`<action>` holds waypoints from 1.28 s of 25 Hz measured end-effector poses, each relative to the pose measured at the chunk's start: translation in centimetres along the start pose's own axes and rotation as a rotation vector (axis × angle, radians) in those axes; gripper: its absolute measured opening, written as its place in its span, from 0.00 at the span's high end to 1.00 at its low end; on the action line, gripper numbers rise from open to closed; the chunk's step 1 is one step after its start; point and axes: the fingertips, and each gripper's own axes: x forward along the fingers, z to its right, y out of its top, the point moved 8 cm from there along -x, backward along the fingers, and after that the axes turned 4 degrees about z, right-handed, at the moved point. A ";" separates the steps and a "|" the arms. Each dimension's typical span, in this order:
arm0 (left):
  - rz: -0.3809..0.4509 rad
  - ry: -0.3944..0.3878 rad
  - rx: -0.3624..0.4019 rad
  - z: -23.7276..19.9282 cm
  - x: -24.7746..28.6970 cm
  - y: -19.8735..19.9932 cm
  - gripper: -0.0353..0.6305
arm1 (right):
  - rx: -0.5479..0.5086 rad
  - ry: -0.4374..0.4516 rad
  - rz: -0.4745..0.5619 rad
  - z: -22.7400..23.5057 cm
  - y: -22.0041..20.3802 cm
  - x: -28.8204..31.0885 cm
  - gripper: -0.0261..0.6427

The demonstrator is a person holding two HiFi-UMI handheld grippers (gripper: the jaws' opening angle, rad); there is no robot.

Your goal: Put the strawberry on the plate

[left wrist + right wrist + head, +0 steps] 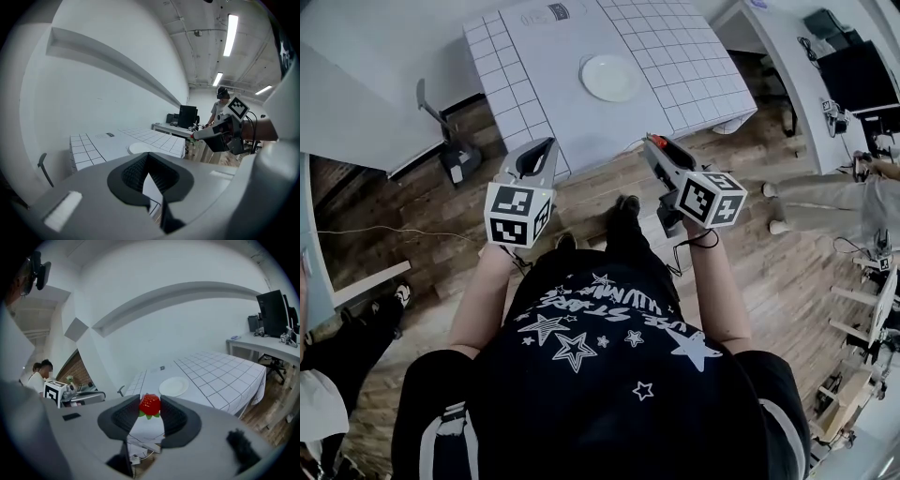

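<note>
right gripper clamps strawberry | left gripper closed, empty | plate on gridded table – wood floor

Looking down now: both my hands are up in front of my black star-printed shirt. My left gripper points at the near edge of the checked tablecloth, its jaws drawn together at the tip. My right gripper is alongside, with a red speck of strawberry at its tip. The white plate lies farther up the cloth — well apart from both.
</note>
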 end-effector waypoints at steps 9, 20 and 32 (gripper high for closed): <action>-0.027 0.149 -0.026 -1.6 1.7 0.2 0.93 | -0.030 0.127 -0.036 3.2 2.1 5.6 0.74; -0.058 0.231 -0.040 -1.2 10.0 2.6 0.93 | -0.112 0.266 -0.152 9.0 5.4 12.7 0.74; -0.116 0.389 -0.052 -1.9 11.9 3.6 0.93 | -0.286 0.365 -0.273 11.6 5.0 19.6 0.74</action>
